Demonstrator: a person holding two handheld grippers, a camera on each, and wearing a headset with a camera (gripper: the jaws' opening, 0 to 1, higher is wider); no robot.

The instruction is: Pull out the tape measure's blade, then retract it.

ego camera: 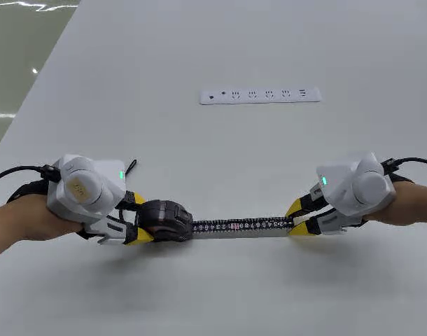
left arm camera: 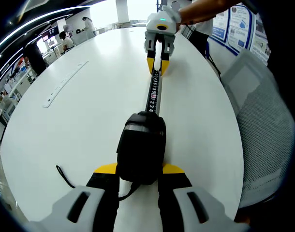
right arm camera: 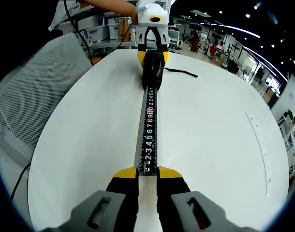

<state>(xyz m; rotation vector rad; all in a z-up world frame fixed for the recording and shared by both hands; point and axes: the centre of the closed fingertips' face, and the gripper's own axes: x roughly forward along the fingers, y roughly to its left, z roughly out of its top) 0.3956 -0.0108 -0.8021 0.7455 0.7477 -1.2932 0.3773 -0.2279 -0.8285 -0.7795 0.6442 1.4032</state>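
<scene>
A black tape measure case (ego camera: 164,220) rests on the white table (ego camera: 213,154), and my left gripper (ego camera: 138,218) is shut on it (left arm camera: 141,147). Its blade (ego camera: 241,225), dark with white numbers, runs flat along the table to my right gripper (ego camera: 296,218), which is shut on the blade's end (right arm camera: 147,169). In the left gripper view the blade (left arm camera: 154,92) stretches away to the right gripper (left arm camera: 157,65). In the right gripper view the blade (right arm camera: 149,125) leads to the case (right arm camera: 153,67) held by the left gripper (right arm camera: 152,53). A thin black wrist strap (right arm camera: 179,72) trails from the case.
A white power strip (ego camera: 260,94) lies flat on the table beyond the grippers. The table's left edge (ego camera: 31,84) borders a greenish floor. A grey mesh chair (left arm camera: 268,130) stands beside the table's edge. People stand far off in the room.
</scene>
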